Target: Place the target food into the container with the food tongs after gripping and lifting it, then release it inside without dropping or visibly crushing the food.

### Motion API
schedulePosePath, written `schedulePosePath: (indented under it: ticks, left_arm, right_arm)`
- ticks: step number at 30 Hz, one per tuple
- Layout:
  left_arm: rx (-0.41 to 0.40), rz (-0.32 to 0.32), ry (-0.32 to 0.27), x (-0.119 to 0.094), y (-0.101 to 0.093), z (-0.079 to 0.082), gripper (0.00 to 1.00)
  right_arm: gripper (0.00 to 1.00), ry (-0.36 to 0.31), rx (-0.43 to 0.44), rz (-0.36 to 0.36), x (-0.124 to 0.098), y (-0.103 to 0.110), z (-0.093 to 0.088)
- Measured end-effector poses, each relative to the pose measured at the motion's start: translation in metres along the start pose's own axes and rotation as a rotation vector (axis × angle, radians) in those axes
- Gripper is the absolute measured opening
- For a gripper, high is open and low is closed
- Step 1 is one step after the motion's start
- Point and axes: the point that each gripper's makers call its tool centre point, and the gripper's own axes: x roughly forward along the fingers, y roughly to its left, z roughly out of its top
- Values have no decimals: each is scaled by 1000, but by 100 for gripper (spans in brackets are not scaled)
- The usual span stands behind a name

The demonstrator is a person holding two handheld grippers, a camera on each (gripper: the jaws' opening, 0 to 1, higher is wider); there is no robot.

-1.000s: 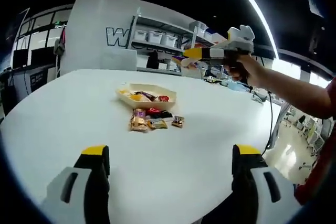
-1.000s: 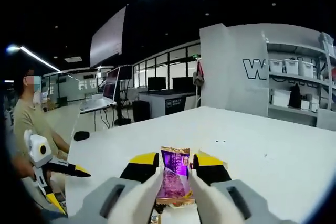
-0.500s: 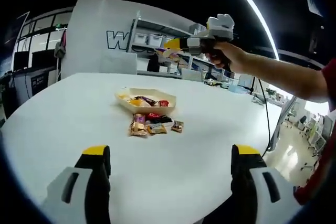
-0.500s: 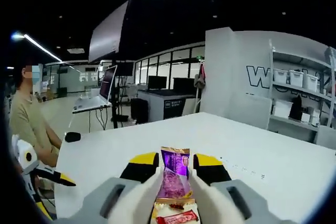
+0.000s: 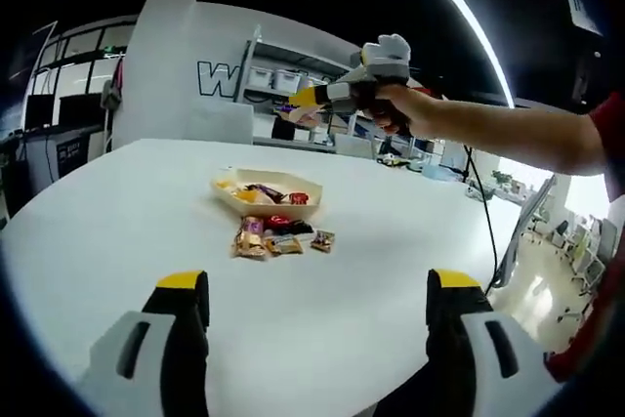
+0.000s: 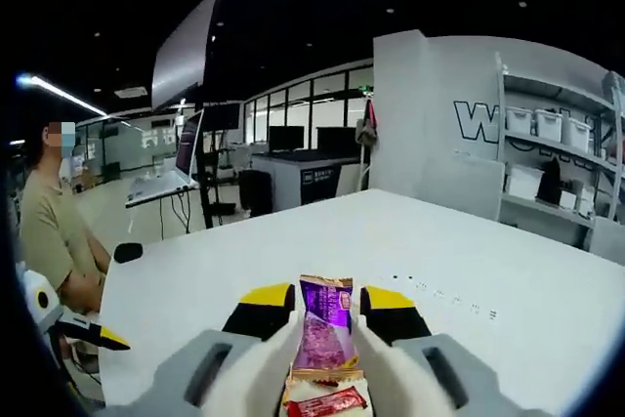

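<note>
In the left gripper view, my left gripper (image 5: 312, 314) sits low over the white table (image 5: 117, 202) with its jaws spread wide and nothing between them. Ahead of the jaws, well apart from them, lies the shallow beige container (image 5: 269, 192) with several wrapped snacks already inside. Just on my near side of it, a small cluster of loose wrapped snacks (image 5: 276, 236) rests on the tabletop, touching or almost touching one another. Above and beyond the container, coming in from the right, I see my right gripper (image 5: 314, 100) held up in the air by a hand (image 5: 400, 109) and an outstretched arm. Something pale sits at its tips, but from here I cannot make out what it is.

In the right gripper view, the right gripper (image 6: 327, 314) is closed narrow around a purple wrapped snack (image 6: 324, 324), which stands upright between the two jaws, its top edge rising just past the yellow tips. Directly below the jaws, at the bottom edge, I can see a red wrapped snack (image 6: 327, 403) lying on something pale. Off to the far left of the jaws, a seated person (image 6: 54, 231) in a beige shirt is beside the table.
</note>
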Motion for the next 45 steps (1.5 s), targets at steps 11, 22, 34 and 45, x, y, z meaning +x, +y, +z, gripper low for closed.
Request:
schedulePosePath:
  ticks: [11, 22, 34, 45]
  left_arm:
    - [-38, -28, -3, -2, -5, -1, 87]
    - [-29, -31, 1, -7, -9, -1, 86]
    - [12, -4, -19, -9, -6, 4, 97]
    - [24, -52, -11, -4, -24, 1, 99]
  right_arm:
    - [22, -4, 73, 21, -1, 5, 1]
    - [23, 3, 44, 31, -7, 13, 0]
    - [23, 30, -69, 65, -23, 37, -9]
    - [22, 48, -66, 144, -33, 64, -32]
